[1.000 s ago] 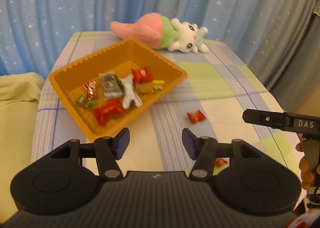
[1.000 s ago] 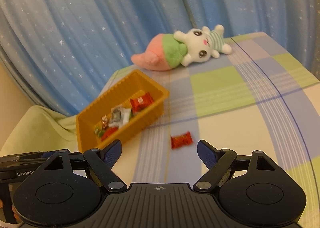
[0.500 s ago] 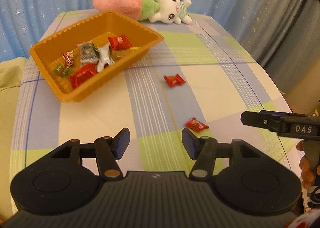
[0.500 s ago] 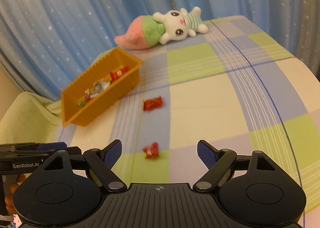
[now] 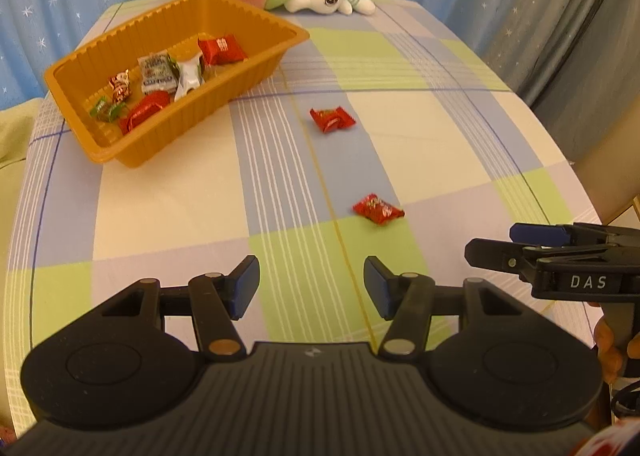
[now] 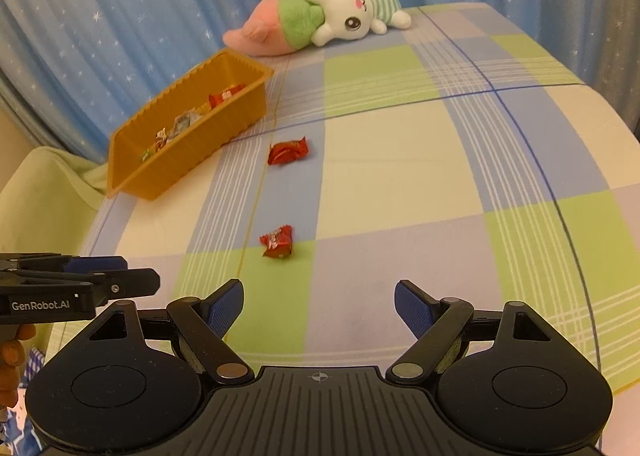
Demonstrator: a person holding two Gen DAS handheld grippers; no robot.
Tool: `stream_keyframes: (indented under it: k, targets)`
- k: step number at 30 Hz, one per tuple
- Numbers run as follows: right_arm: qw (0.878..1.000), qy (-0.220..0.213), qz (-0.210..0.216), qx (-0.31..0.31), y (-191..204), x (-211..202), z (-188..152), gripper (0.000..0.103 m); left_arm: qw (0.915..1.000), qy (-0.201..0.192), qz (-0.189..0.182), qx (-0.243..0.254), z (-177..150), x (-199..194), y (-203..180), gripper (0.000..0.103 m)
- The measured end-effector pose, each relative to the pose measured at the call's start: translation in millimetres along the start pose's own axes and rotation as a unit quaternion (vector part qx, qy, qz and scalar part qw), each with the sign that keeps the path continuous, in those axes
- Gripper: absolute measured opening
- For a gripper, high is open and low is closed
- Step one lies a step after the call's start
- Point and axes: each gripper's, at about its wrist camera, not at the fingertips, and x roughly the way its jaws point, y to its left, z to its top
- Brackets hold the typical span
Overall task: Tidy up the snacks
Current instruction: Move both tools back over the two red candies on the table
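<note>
I have both tools held back over the near edge of the checked-cloth worktop (image 5: 440,128), left gripper (image 5: 311,287) and right gripper (image 6: 319,309) each with pads spread and nothing between them. Two loose snacks lie on the cloth: the nearer crinkled red foil candy (image 6: 277,242) and the farther red wrapped candy (image 6: 287,151), near the ribbed orange plastic tray (image 5: 132,144), which holds several others. My worry is the thin, flat wrappers: closing too high would miss, too low would pinch and drag the cloth. A loose hold could drop one short of the tray.
</note>
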Motion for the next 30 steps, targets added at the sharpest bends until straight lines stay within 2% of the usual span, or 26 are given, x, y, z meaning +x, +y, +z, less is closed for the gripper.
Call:
stream_keyframes:
  k: [20,30]
  targets:
    - [0.998,0.026,0.001,-0.049,22,24,-1,0.082,0.9997,0.023,0.007,-0.003,-10,6,4,0.055]
    - [0.997,0.018,-0.005,-0.077,33,40,2,0.082,0.9995,0.024,0.016,-0.016,-11,7,17,0.055]
